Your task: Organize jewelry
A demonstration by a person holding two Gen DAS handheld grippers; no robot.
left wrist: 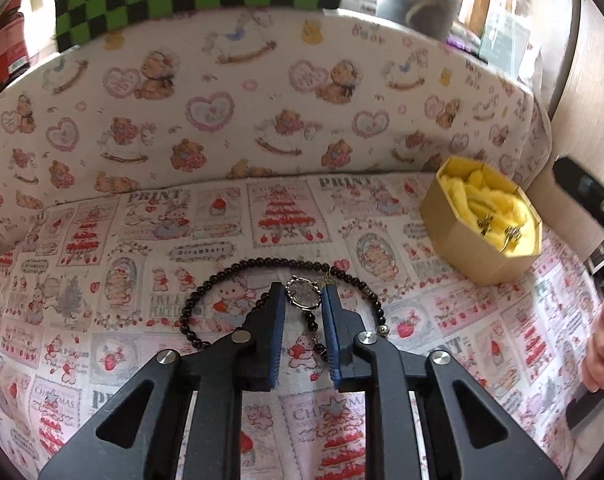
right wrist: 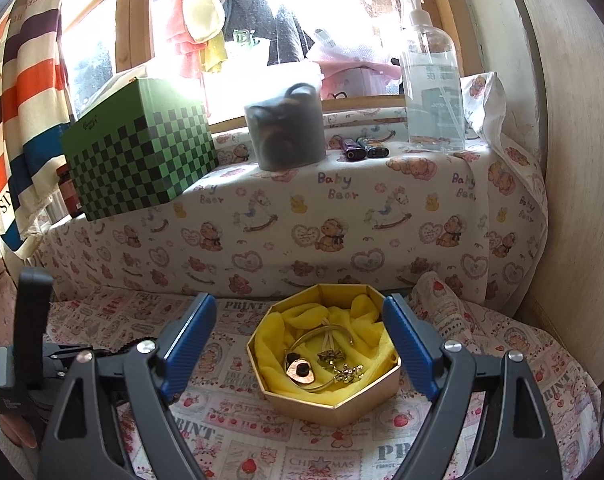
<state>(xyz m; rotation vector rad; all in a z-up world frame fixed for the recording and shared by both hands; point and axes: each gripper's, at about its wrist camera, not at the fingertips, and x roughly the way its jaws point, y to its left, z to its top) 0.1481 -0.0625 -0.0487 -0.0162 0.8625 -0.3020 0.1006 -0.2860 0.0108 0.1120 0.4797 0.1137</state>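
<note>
Left claw straddles the necklace's pendant; right claw gapes before the box.

The left claw (left wrist: 303, 300) sits low over the printed cloth (left wrist: 142, 248) covering the bench, its blue pads narrowly apart on either side of the round silver pendant (left wrist: 300, 293) of the black beaded necklace (left wrist: 230, 272), not visibly pinching it yet. The bead loop spreads left and right of the claw, with a short bead tail running back between the pads. Farther off, toward the bench's right rear corner, stands the octagonal gold cardboard box lined with yellow cloth (left wrist: 481, 256). The right claw (right wrist: 298, 340), spread wide and empty, faces that box (right wrist: 333, 408), where a bangle and brooches lie; the left claw is clearly nearer the necklace.
</note>
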